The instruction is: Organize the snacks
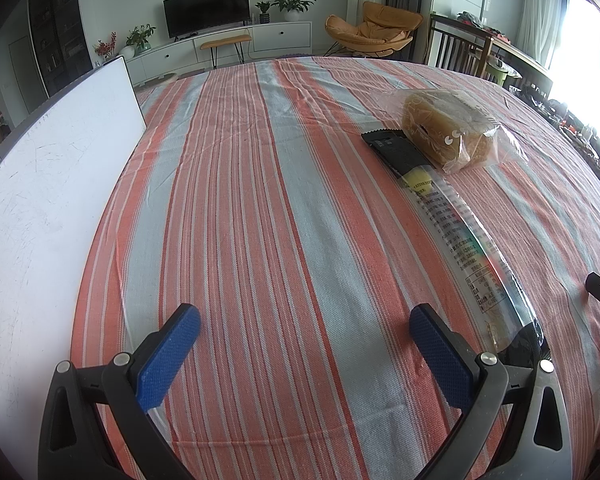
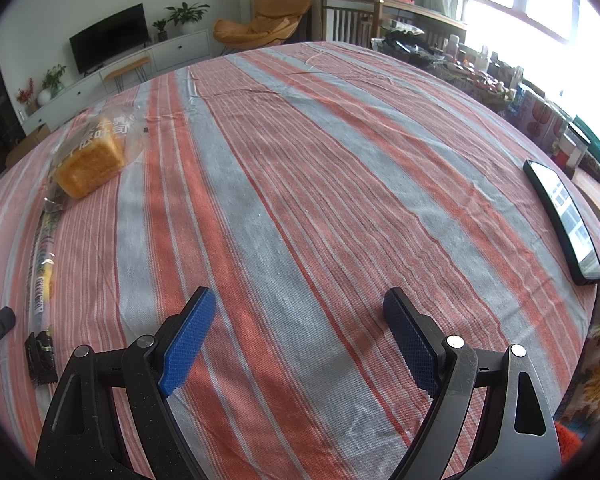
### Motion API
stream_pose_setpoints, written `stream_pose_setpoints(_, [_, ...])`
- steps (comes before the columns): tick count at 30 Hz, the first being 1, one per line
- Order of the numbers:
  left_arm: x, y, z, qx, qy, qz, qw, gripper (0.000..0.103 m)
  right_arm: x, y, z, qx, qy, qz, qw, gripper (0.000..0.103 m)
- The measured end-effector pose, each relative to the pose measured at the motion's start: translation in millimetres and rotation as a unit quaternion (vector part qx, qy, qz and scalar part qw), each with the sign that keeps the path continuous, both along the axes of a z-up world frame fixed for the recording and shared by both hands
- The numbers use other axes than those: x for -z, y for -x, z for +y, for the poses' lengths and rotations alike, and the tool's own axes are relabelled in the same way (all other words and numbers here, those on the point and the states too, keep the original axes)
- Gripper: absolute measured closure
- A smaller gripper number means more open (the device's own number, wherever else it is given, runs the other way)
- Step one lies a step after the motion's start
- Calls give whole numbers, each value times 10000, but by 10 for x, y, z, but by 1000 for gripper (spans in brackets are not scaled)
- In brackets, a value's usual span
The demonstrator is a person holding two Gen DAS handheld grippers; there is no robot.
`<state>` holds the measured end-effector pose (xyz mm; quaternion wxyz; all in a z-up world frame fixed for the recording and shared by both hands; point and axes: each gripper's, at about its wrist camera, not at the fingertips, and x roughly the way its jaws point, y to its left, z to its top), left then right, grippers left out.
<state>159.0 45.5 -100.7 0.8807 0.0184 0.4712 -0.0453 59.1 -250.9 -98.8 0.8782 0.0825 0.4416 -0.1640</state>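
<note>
Two snacks waiting, both grippers empty

Striped tablecloth (image 1: pixel 260 200) fills both views. White board (image 1: pixel 52 208) at left frame edge, left wrist only; phone (image 2: pixel 564 220) at right edge, right wrist only. Bagged bread loaf (image 1: pixel 444 128) upper right, touching long noodle-style packet (image 1: pixel 456 232) running toward lower right. Left gripper (image 1: pixel 305 336) and right gripper (image 2: pixel 299 320): fingers wide apart, holding nothing. Judgement: take the loaf by its bag, gently, to avoid crushing.
</note>
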Motion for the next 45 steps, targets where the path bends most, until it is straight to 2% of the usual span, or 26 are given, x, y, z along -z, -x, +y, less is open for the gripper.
stream_pose_setpoints(45, [2,-2,2,1,-1,-2,10000,0,8,-12,51,-6,-15,0,10000,13])
